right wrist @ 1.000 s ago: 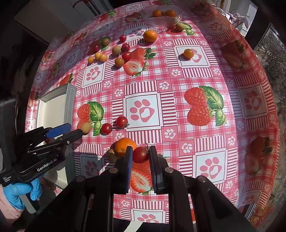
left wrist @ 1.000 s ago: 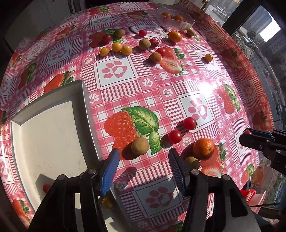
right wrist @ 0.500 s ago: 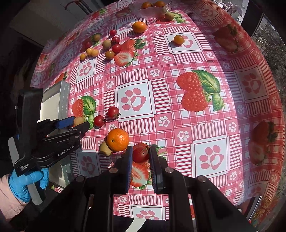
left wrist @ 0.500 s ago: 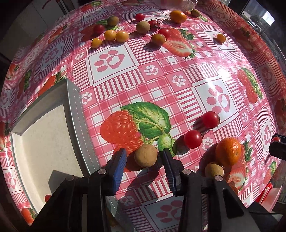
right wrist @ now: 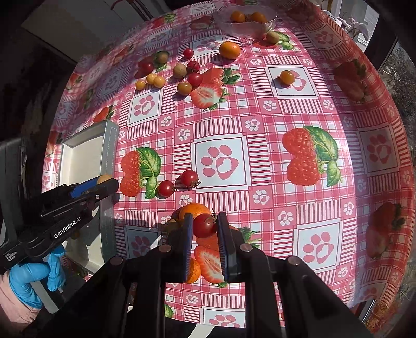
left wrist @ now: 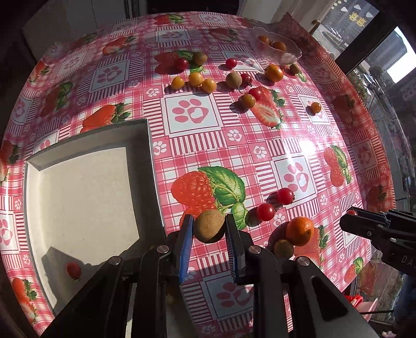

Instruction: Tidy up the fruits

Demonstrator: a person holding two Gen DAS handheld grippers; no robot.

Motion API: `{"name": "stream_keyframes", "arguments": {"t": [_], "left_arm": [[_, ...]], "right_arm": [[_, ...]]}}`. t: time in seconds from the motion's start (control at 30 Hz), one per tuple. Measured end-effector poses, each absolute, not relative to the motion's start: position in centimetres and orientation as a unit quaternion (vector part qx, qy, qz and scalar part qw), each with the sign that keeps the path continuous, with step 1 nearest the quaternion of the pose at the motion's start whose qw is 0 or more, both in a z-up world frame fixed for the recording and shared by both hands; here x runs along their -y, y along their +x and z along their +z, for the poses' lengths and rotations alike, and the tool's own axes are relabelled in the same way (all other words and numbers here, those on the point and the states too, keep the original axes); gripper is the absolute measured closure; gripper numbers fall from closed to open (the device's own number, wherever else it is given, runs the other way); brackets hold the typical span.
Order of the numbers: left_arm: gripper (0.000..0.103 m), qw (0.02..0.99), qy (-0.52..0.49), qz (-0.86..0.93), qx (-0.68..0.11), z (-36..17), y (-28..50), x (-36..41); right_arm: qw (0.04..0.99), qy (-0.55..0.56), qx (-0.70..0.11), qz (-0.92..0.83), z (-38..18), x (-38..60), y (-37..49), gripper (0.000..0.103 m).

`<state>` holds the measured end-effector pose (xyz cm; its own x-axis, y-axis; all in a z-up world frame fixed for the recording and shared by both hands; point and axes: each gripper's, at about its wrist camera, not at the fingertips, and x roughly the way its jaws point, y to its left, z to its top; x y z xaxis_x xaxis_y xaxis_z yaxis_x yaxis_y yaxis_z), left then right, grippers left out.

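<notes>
My left gripper (left wrist: pixel 209 228) is shut on a brown round fruit (left wrist: pixel 209 226) and holds it just right of the white tray's (left wrist: pixel 145 145) rim. One red tomato (left wrist: pixel 73 270) lies in the tray. My right gripper (right wrist: pixel 205 225) is shut on a red cherry tomato (right wrist: pixel 205 225), held above an orange (right wrist: pixel 193 210) and a small brown fruit (right wrist: pixel 171 225). Two red tomatoes (right wrist: pixel 189 177) (right wrist: pixel 166 188) lie near the printed leaf. The left gripper also shows in the right wrist view (right wrist: pixel 104 183).
Many small fruits lie scattered at the far side, among them an orange fruit (right wrist: pixel 229 50) and yellow ones (left wrist: pixel 195 79). A glass bowl (right wrist: pixel 244 24) with orange fruits stands at the far edge. The table edge runs along the right.
My left gripper has closed on the brown fruit and lifted it, moving back toward the tray. My right gripper keeps holding its red tomato and has risen a little.
</notes>
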<state>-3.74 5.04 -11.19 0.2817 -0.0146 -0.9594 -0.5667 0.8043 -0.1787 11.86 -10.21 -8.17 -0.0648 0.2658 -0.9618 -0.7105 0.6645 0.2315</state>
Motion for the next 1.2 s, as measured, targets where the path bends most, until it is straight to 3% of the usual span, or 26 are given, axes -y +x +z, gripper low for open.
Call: {"name": "stream_keyframes", "arguments": {"t": [0.4, 1.2], "left_arm": [[0.078, 0.757, -0.280, 0.253, -0.533, -8.3, -9.8, -11.1], [0.078, 0.711, -0.279, 0.300, -0.571, -13.8, -13.1, -17.6]], "right_arm": [[0.633, -0.222, -0.602, 0.434, -7.2, 2.2, 7.6, 0.083], [0.561, -0.303, -0.608, 0.474, -13.4, -12.7, 0.2, 0.083]]}}
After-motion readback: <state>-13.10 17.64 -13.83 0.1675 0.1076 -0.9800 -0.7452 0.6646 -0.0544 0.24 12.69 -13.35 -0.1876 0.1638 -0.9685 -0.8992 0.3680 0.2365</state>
